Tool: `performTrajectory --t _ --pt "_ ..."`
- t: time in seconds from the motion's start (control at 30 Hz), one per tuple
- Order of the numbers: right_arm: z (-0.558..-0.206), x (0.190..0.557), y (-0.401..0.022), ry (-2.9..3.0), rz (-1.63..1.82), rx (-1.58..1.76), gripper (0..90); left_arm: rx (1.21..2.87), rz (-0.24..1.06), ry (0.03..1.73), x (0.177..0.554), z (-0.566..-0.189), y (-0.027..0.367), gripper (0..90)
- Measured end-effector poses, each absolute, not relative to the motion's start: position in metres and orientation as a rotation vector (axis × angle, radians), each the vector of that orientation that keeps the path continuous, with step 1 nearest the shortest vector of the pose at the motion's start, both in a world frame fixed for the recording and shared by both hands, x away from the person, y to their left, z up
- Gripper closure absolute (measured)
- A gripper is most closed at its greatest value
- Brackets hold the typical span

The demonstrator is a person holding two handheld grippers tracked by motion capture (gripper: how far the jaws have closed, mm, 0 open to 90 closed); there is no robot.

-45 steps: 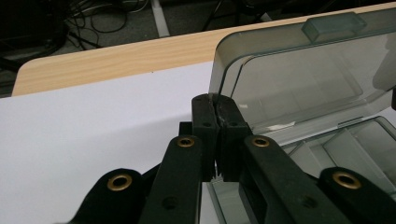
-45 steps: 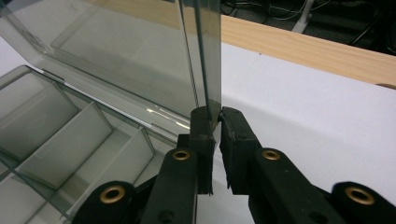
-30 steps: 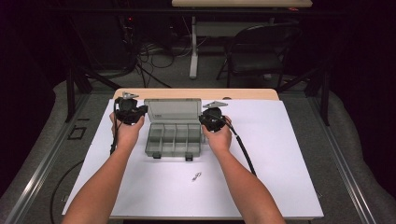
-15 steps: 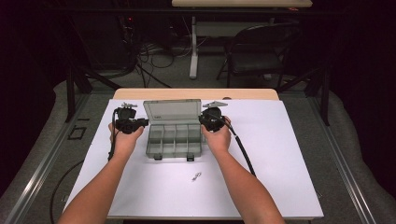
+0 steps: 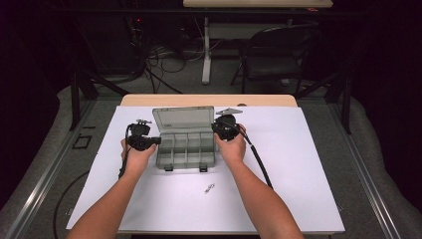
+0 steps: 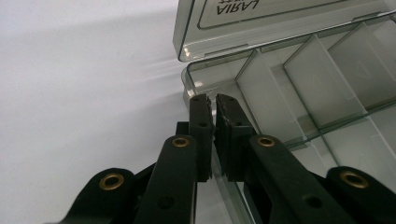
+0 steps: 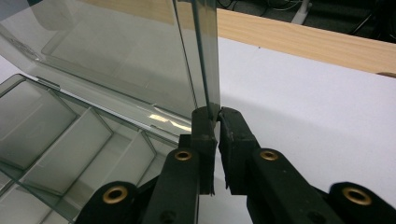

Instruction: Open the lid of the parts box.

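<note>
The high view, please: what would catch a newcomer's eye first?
A grey compartment box sits mid-table on the white sheet, its lid raised. The left gripper pinches the box's left wall, the right gripper clamps the lid's edge. A small metal piece lies nearer the person.

Bright sheet, dark surroundings — sharp, slight glare

Wooden table (image 5: 209, 100) under a white sheet (image 5: 308, 169); near its far edge, an open compartment box (image 5: 185, 148); nearer the front edge, a small metal piece (image 5: 209, 187).
</note>
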State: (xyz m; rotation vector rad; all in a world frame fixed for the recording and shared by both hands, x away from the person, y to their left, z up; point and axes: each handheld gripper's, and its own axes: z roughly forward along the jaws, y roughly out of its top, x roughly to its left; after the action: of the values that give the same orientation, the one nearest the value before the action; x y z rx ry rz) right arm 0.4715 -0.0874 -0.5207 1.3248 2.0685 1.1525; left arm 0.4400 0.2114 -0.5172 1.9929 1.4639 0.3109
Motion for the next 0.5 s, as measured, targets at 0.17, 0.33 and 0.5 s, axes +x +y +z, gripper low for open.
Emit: performTrajectory --t 0.17,0.33,0.5 --pt "-0.5204 0.4710 -0.0871 2.072 1.147 1.327 84.8 1.998 0.312 1.462 0.4396 -0.5175 0.2109 85.3" --pt "-0.5208 0.4707 -0.0876 2.064 1.146 1.331 84.9 2.002 0.331 1.454 0.4407 -0.5184 0.2095 85.9" --pt "-0.5210 0.4717 -0.0890 2.069 1.141 1.332 85.0 1.993 0.333 1.452 0.4417 -0.5192 0.2102 86.5"
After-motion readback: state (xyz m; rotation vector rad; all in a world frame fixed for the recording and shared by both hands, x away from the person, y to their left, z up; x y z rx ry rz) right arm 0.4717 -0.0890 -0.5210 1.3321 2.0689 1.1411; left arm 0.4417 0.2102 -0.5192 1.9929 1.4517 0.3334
